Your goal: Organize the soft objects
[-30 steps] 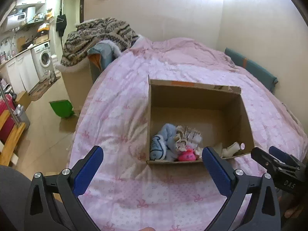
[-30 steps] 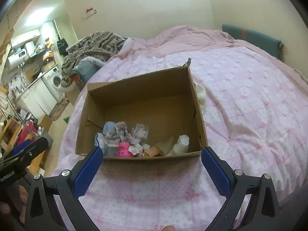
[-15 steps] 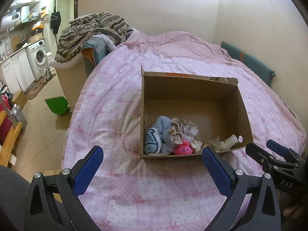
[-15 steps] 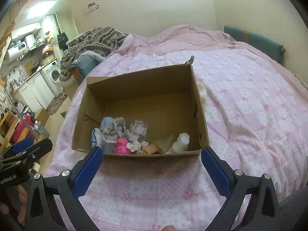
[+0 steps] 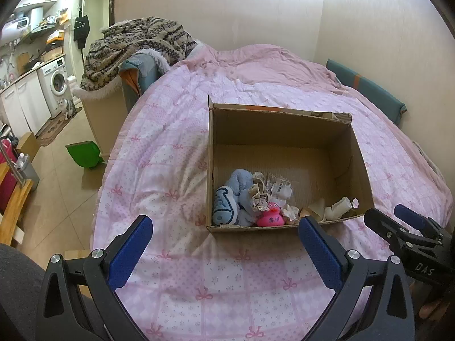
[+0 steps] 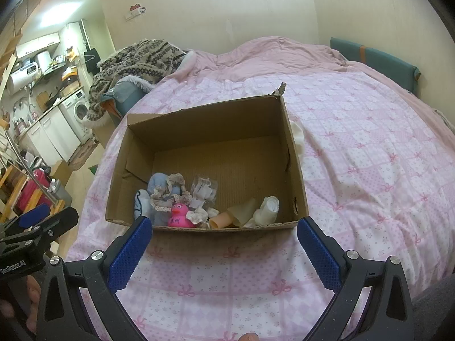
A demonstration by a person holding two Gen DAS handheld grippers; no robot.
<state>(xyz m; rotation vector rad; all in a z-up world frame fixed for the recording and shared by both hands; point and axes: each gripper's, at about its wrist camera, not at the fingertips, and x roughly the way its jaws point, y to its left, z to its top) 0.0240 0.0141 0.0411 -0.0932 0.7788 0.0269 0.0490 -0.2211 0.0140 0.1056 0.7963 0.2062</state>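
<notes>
An open cardboard box [image 5: 284,125] [image 6: 293,156] stands on the pink quilt. At its near wall lie a blue plush [image 5: 231,199] [image 6: 159,183], a pink rubber duck [image 5: 270,217] [image 6: 178,216], frilly cloth [image 5: 259,191], crumpled white wrappers [image 6: 203,190] and cream soft pieces [image 5: 335,209] [image 6: 267,209]. My left gripper [image 5: 224,237] is open and empty, above the quilt just short of the box. My right gripper [image 6: 224,237] is open and empty, also just short of the box. Each gripper shows at the edge of the other's view.
The bed's pink quilt [image 5: 159,170] fills the middle. A white cloth [image 6: 298,136] lies right of the box. A patterned blanket on a chair [image 5: 136,45] stands far left. A green bin [image 5: 84,153] sits on the floor. A teal headboard cushion [image 5: 366,91] lines the right wall.
Both grippers have drawn back and up from the box, so it sits farther off in both views. The jaws stayed open and empty.
</notes>
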